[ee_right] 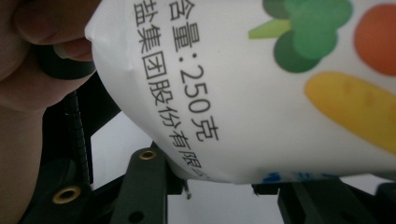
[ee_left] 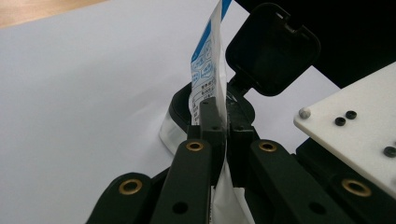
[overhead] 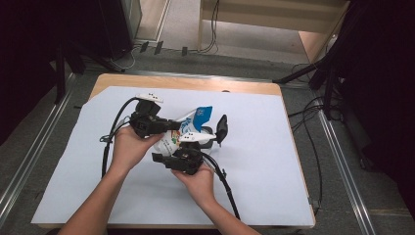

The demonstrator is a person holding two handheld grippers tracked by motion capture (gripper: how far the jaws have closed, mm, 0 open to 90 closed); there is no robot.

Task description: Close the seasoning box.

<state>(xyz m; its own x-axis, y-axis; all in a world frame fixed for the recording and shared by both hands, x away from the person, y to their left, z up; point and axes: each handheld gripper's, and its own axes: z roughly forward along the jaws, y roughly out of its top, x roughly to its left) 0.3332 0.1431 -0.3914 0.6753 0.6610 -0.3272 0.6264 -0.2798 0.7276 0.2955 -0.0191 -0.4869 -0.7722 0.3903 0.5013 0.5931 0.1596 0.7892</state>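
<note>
Pinching the bag (ee_left: 208,60) flat (upper edge), left gripper (ee_left: 223,122) jaws closed.

Pale blue sheet (overhead: 254,161) (covering wooden table (overhead: 195,83))

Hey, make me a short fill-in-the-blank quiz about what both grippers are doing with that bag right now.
1. The left gripper is shut on the bag's thin ____.
2. The right gripper has its jaws around the bag's bulging ____ part.
3. Behind the bag stands a small black container whose lid is ____.
4. The table is covered by a pale ____.

Missing words: edge; lower; open; sheet
</note>
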